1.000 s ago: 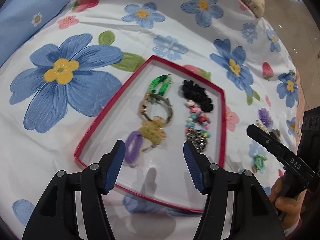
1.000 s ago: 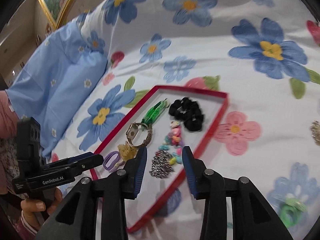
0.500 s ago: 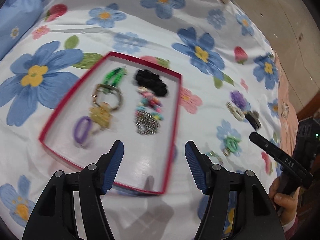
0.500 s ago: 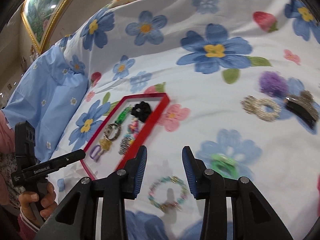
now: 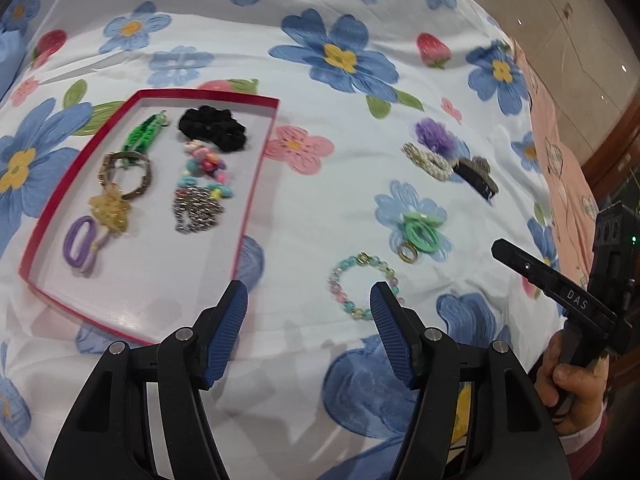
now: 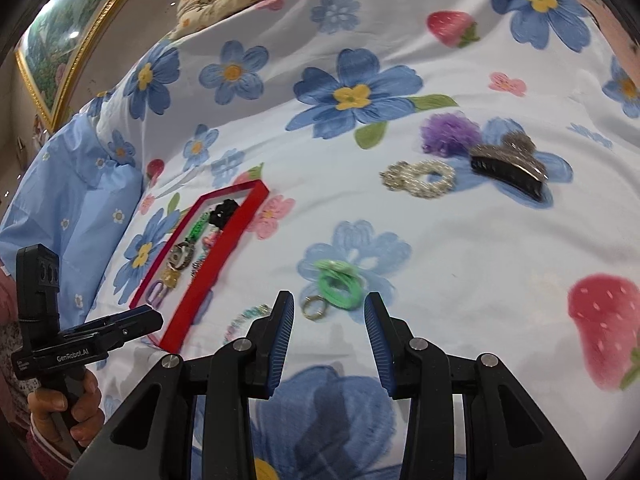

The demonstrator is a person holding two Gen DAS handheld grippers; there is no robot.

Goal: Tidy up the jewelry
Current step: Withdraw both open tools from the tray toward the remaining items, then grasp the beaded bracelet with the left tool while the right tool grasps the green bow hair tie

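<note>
A shallow red tray (image 5: 256, 184) lies on a bed covered by a white bedsheet (image 5: 320, 92) printed with blue flowers and strawberries. Inside the tray, the left column holds a green hair clip (image 5: 144, 136) at the far end, then a bronze-coloured bracelet (image 5: 127, 174), a yellow flower clip (image 5: 111, 210) and a purple hair tie (image 5: 80, 242) nearest. The right column holds a black scrunchie (image 5: 212, 128), a cluster of colourful beads (image 5: 206, 174) and a silver chain (image 5: 196, 210).

To the right of the tray, loose on the sheet, a pastel beaded bracelet (image 5: 360, 284) lies nearest. Just beyond it sit a small gold ring (image 5: 408, 252) and, touching it, a green hair tie (image 5: 422, 232). Farther off lie a pearl scrunchie (image 5: 428, 160), a purple pompom (image 5: 434, 134) and a black claw clip (image 5: 478, 174), close together.

The left gripper (image 5: 309, 300) hovers above the sheet, fingers spread wide and holding nothing, between the tray's near right corner and the beaded bracelet. The right gripper (image 6: 329, 312) is likewise spread and empty, poised just short of the ring and green hair tie.
</note>
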